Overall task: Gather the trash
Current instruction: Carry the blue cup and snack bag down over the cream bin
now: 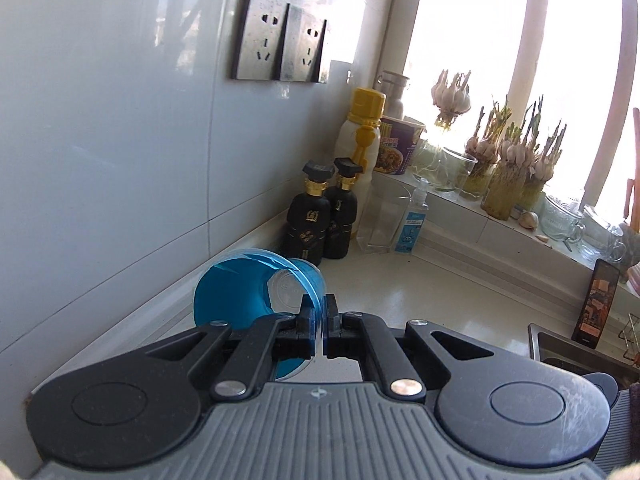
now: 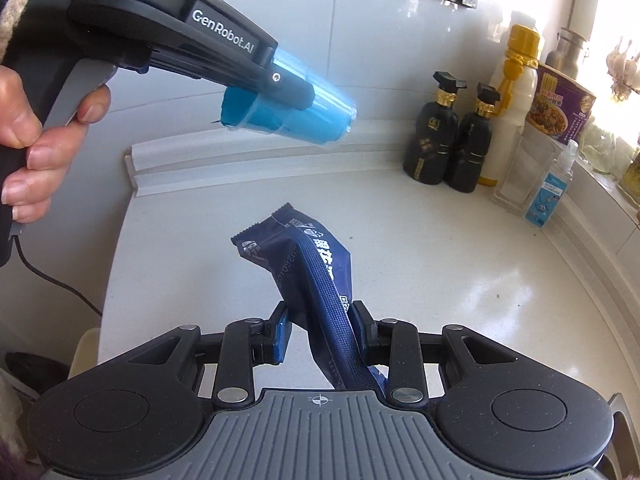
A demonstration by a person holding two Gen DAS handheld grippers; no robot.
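A clear plastic cup with a torn blue liner (image 1: pixel 240 296) lies on its side in the air, its rim pinched by my left gripper (image 1: pixel 319 312), which is shut on it. In the right wrist view the same cup (image 2: pixel 292 116) hangs above the white counter, held by the left gripper (image 2: pixel 296 94) in a person's hand (image 2: pixel 36 128). My right gripper (image 2: pixel 320 328) is shut on a crumpled dark blue snack wrapper (image 2: pixel 296 252), which sticks up and forward from between the pads.
Two black bottles (image 2: pixel 448 148), a white bottle with a yellow cap (image 2: pixel 512 92), a glass (image 1: pixel 380 216), a sanitiser bottle (image 2: pixel 550 188) and a noodle cup (image 2: pixel 560 104) stand in the counter's far corner. Garlic jars (image 1: pixel 508 172) line the windowsill. A sink (image 1: pixel 560 350) and phone (image 1: pixel 596 304) lie right.
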